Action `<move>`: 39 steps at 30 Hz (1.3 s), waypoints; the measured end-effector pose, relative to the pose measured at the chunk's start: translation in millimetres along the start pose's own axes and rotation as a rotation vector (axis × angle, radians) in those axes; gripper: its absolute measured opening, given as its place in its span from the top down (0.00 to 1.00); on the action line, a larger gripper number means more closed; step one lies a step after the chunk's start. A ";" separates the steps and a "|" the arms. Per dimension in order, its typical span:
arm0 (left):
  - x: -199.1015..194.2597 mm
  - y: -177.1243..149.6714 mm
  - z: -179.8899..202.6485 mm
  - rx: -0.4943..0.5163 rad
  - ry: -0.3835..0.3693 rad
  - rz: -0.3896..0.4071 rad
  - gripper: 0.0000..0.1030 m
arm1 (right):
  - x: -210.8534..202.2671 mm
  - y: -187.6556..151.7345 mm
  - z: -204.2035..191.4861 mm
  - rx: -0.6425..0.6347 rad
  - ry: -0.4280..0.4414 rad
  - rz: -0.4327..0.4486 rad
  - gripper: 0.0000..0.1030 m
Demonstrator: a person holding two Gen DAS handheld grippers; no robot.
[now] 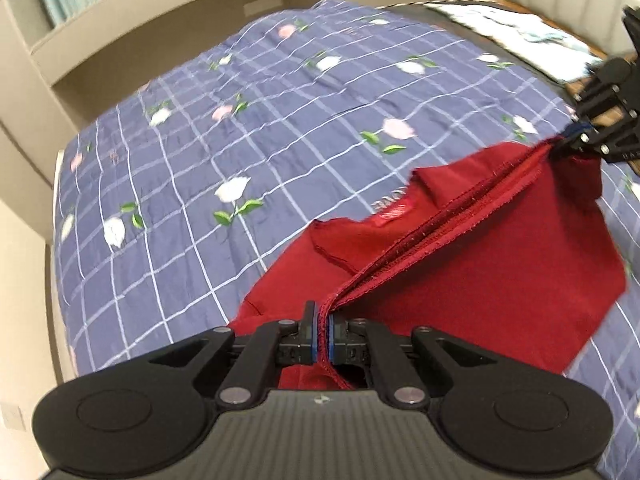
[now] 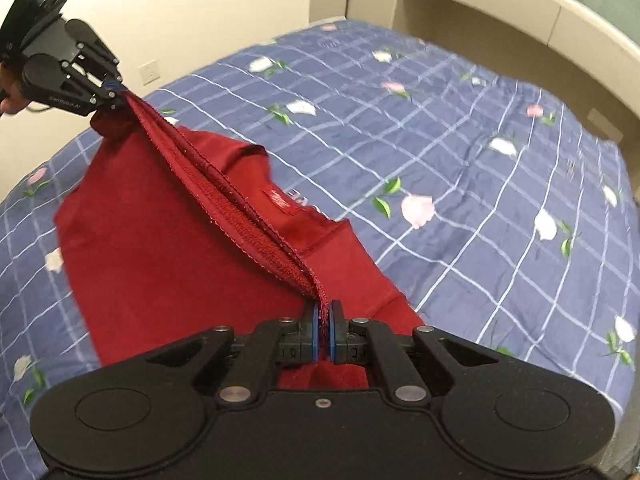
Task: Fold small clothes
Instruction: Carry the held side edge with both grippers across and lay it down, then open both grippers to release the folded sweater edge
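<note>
A dark red garment (image 1: 500, 264) hangs over the blue flowered bedspread (image 1: 240, 128), stretched by its hem between both grippers. My left gripper (image 1: 322, 320) is shut on one corner of the hem. My right gripper (image 1: 576, 140) is shut on the other corner, at the far right of the left wrist view. In the right wrist view the right gripper (image 2: 325, 320) pinches the red garment (image 2: 160, 248), and the left gripper (image 2: 114, 90) holds the far corner at upper left. The lower part of the garment lies on the bedspread (image 2: 460, 160), its neck label showing.
A beige padded bed surround (image 1: 120, 40) curves around the far side of the bed. A white and pale blue cloth (image 1: 532, 44) lies at the far right on a dark surface. A wall socket (image 2: 150, 72) shows on the cream wall.
</note>
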State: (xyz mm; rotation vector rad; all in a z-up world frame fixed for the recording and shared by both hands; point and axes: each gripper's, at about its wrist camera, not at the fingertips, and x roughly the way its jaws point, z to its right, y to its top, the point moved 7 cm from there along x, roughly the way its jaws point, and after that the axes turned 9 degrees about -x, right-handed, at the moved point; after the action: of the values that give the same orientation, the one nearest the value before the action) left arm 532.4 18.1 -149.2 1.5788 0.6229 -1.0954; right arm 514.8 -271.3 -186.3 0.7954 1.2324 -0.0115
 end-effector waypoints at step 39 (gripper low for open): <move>74.1 2.8 -62.5 -0.301 0.152 0.065 0.11 | 50.9 -24.4 61.6 0.201 -0.262 0.056 0.04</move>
State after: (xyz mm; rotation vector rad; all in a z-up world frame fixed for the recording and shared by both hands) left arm 588.1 65.7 -212.8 1.4163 0.7935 -0.7962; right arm 574.6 -302.4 -235.6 0.9705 0.9698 -0.1907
